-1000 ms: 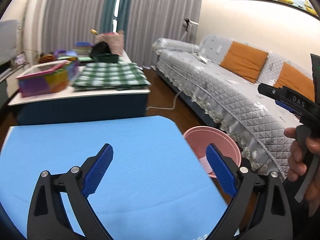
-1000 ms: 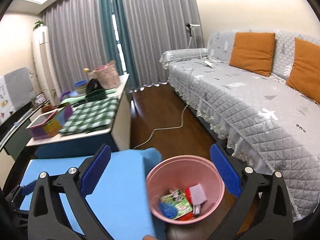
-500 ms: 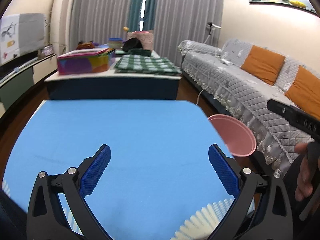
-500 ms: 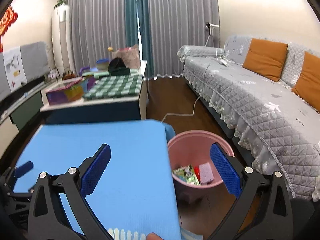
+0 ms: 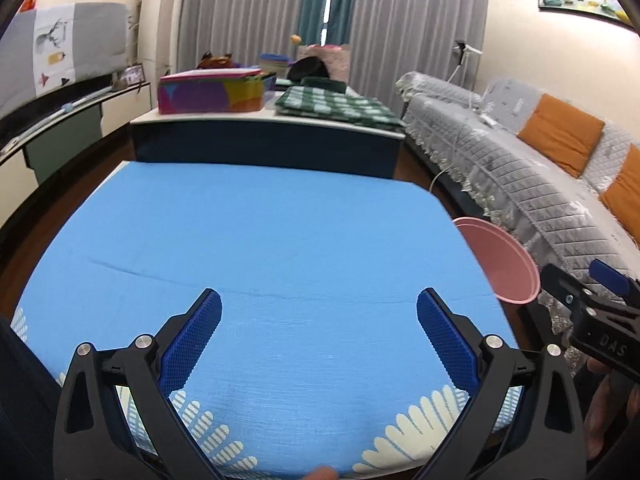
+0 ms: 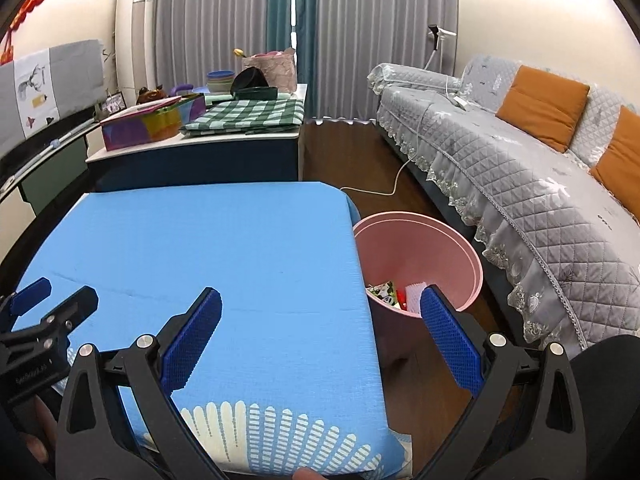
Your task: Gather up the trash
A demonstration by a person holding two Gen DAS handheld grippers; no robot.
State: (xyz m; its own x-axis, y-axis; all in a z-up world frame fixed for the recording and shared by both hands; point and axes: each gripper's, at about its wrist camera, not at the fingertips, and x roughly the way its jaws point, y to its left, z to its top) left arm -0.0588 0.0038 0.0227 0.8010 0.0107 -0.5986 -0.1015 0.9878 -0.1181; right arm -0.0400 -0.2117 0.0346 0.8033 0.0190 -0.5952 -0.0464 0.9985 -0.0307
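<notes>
Trash, a few crumpled printed wrappers and scraps (image 6: 394,295), lies at the bottom of the round pink plastic bin (image 6: 460,248) standing on the floor just beside the right edge of the blue cloth-covered table (image 6: 224,248); none shows on the cloth. Such scraps look light, soft and crushable, best pinched at a raised fold. The left gripper (image 5: 318,334) and right gripper (image 6: 320,334) both hover with jaws wide, holding nothing. The grey quilted sofa (image 6: 520,184) crowds the bin's far side.

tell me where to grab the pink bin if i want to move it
Judging by its pose, take the pink bin by its thin upper rim, coming from above on the sofa side with the open right claw. It stands upright and open-topped, and the blue table blocks the other side.
</notes>
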